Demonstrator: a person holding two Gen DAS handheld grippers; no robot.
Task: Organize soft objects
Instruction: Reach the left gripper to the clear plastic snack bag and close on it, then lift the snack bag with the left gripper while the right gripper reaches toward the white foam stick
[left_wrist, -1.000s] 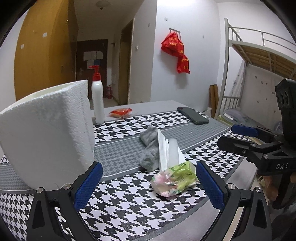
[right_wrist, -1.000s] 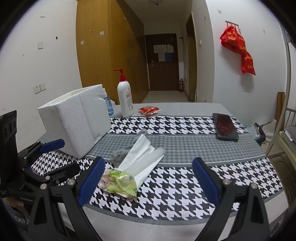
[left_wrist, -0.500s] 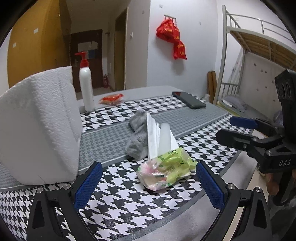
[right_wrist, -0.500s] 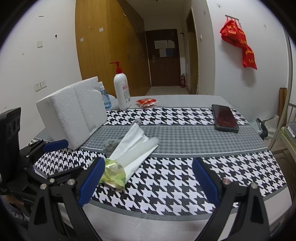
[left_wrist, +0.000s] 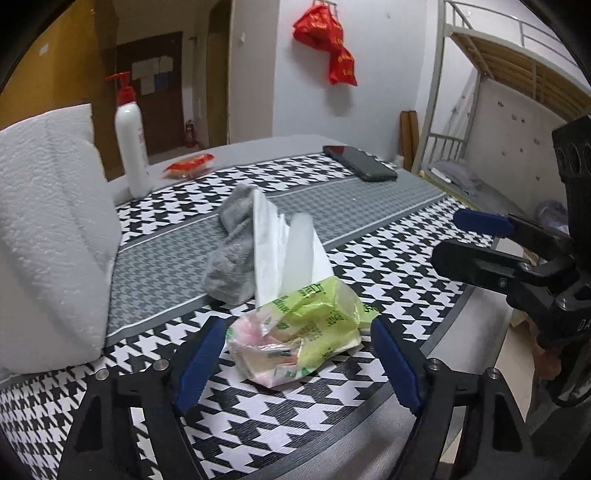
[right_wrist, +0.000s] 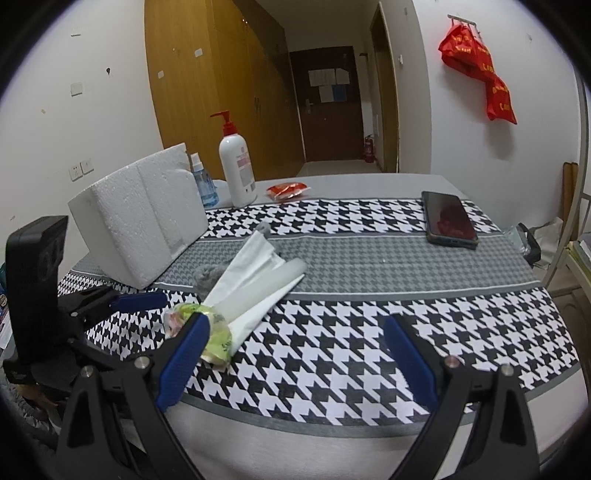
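At lower centre of the left view, the left claw (left_wrist: 297, 363) gapes wide around the tissue pack (left_wrist: 299, 341) on the counter (left_wrist: 369, 258); next, closing gently seems right. The right claw (right_wrist: 295, 360) hangs wide, empty.

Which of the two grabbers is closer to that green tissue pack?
Left. The left gripper brackets the tissue pack, open; the right gripper sits beside it, open.
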